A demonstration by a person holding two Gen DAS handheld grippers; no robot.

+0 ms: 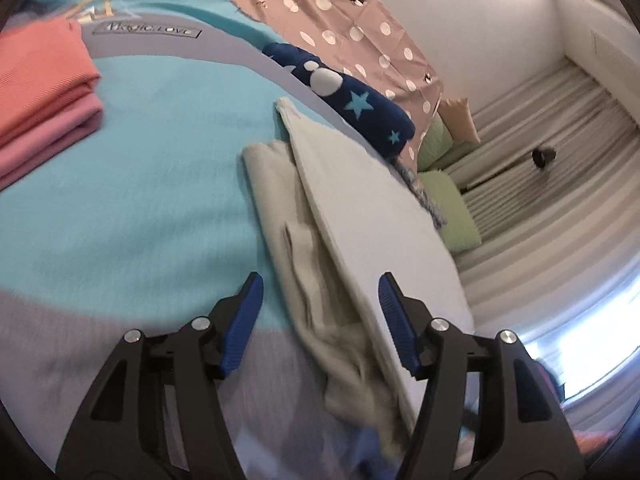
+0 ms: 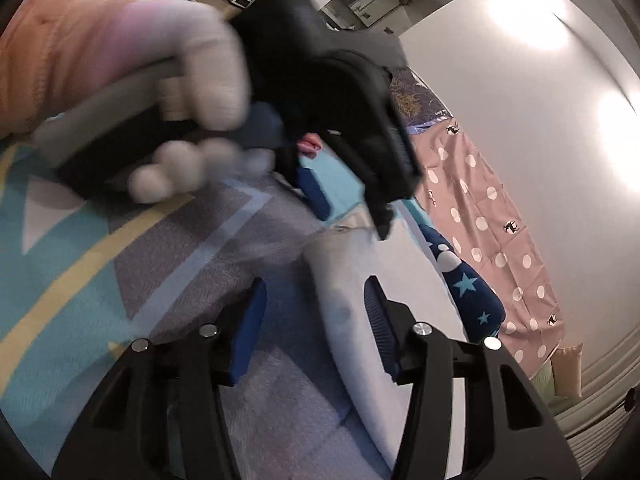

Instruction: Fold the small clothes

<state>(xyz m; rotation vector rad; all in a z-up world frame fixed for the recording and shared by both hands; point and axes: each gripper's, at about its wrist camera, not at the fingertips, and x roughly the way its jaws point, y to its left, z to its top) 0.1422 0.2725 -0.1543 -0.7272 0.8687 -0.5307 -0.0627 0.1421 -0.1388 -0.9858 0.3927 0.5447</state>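
Note:
A pale grey-beige small garment (image 1: 320, 240) lies partly folded on the turquoise and grey bedspread (image 1: 140, 180), running from mid-frame down between my left gripper's fingers. My left gripper (image 1: 320, 292) is open just above its near end, holding nothing. In the right wrist view the same garment (image 2: 344, 292) shows blurred between the fingers of my right gripper (image 2: 316, 300), which is open and empty. The gloved hand (image 2: 192, 64) holding the left gripper's black body (image 2: 340, 96) fills the upper part of that view.
A stack of folded coral and pink clothes (image 1: 44, 96) sits at the left on the bedspread. A navy star-print cloth (image 1: 360, 100) and a pink polka-dot sheet (image 1: 352, 28) lie along the bed's far edge. Green pillows (image 1: 448, 200) and striped flooring lie beyond.

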